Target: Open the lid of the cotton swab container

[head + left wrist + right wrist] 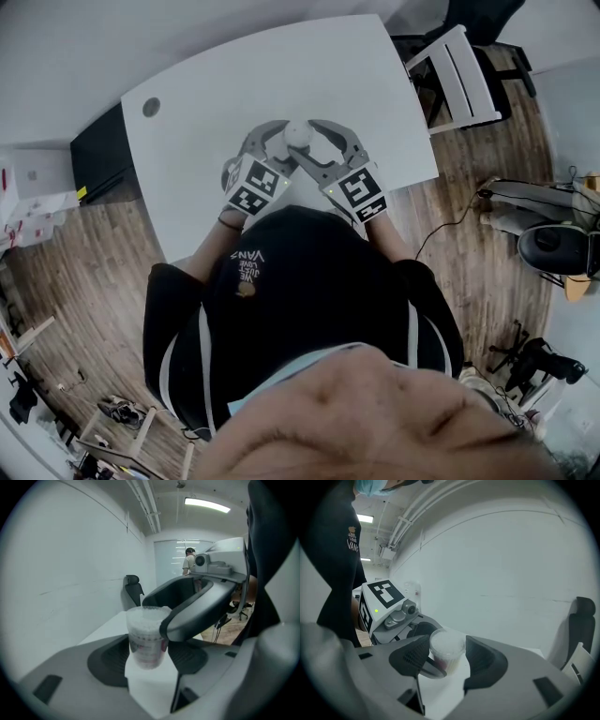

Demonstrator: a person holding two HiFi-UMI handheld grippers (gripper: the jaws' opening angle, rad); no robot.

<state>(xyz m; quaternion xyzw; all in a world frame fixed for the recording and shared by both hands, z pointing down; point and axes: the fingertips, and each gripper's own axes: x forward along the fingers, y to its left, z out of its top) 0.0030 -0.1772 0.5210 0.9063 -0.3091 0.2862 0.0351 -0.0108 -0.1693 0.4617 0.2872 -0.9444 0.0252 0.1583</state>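
Observation:
The cotton swab container [298, 134] is a small clear round tub with a white lid, standing on the white table [225, 84] right in front of the person. In the left gripper view its body [146, 641] sits between the two dark pads, touching both, so my left gripper [149, 656] is shut on it. In the right gripper view the lid [447, 645] lies between the pads of my right gripper [447, 660], which stand very close to it without clearly pressing. In the head view both grippers [284, 142] [312, 141] meet at the tub from either side.
The table [225, 84] has a round cable hole [151, 107] at its far left. A white chair [455, 70] stands past the table's right edge, and a black cabinet [101, 155] at its left. A black office chair [132, 588] stands by the wall. Cables lie on the wooden floor [469, 216].

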